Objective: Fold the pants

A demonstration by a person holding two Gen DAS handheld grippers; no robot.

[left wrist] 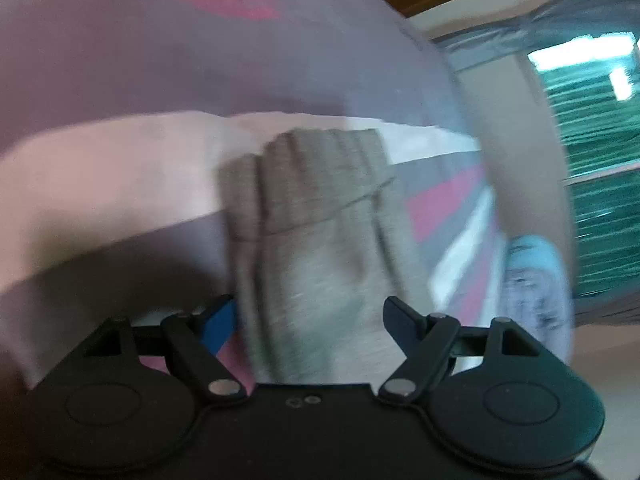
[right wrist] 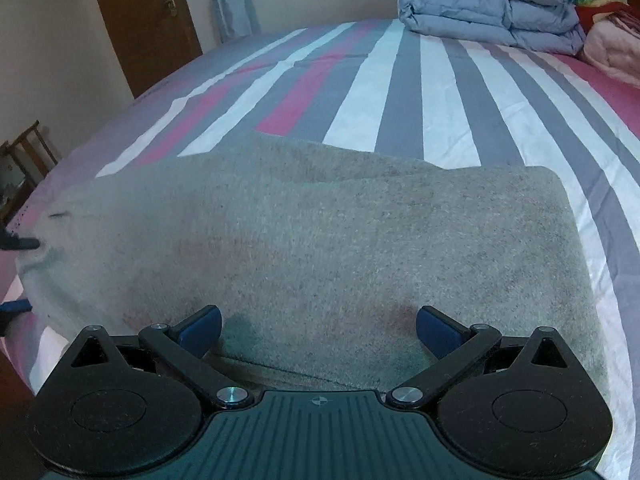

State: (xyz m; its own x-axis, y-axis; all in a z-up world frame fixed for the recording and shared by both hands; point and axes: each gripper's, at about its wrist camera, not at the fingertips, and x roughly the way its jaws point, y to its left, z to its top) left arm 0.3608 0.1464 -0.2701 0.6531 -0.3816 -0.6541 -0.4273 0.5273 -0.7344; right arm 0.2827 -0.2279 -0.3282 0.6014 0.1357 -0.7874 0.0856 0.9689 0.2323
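Note:
Grey knit pants (right wrist: 320, 232) lie folded across the striped bed sheet (right wrist: 400, 92), wide in the right wrist view. My right gripper (right wrist: 319, 326) is open just above the near edge of the pants. In the blurred left wrist view a bunched grey pant end with a ribbed cuff (left wrist: 320, 208) hangs between the spread fingers of my left gripper (left wrist: 308, 316). The jaws stand wide apart on either side of the cloth. The left gripper's fingertips (right wrist: 20, 244) show at the far left of the right wrist view by the pants' end.
A folded blue-grey duvet (right wrist: 488, 4) and pink and red bedding (right wrist: 612, 40) sit at the far right of the bed. A wooden door (right wrist: 144, 12) and a chair (right wrist: 28, 152) stand left of the bed. The bed edge runs along the left.

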